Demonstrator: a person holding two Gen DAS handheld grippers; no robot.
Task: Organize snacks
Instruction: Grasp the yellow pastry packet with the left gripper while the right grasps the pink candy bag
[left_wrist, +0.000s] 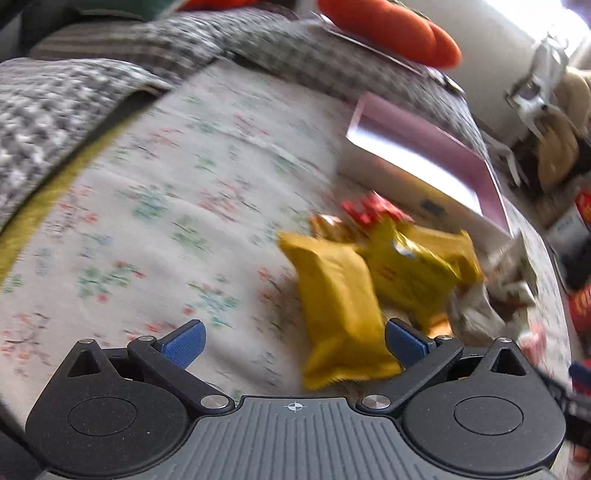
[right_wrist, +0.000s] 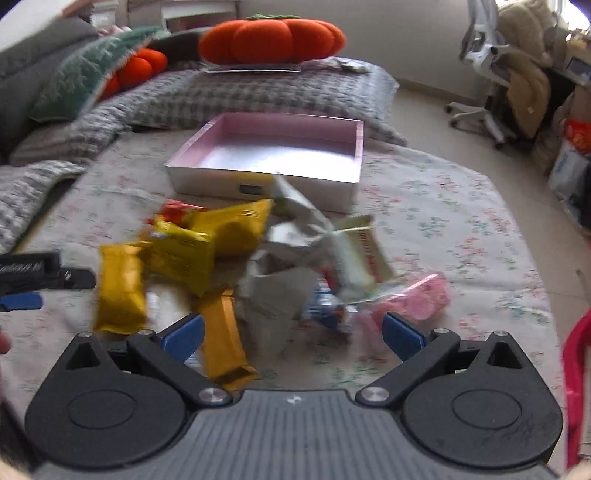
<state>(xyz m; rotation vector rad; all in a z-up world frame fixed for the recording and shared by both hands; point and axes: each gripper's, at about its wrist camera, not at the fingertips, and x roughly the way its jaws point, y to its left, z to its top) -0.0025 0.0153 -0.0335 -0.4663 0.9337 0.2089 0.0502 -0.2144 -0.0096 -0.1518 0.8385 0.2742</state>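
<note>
The pink box (right_wrist: 343, 129) holds nothing, snack packets (right_wrist: 207, 240) lie before it, writing blurred, both grippers spread wide, gripping nothing.

Floral bedsheet (right_wrist: 443, 206) – pink box (right_wrist: 266, 147), snack pile (right_wrist: 229, 251), grey blanket (right_wrist: 221, 99) on it.

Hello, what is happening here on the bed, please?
A person holds a two-finger gripper in each hand over a pile of snack packets on a flowered bedsheet. Both the left gripper and the right gripper are wide open and hold nothing. The pink box behind the pile is empty, so no snack has been sorted yet.
</note>
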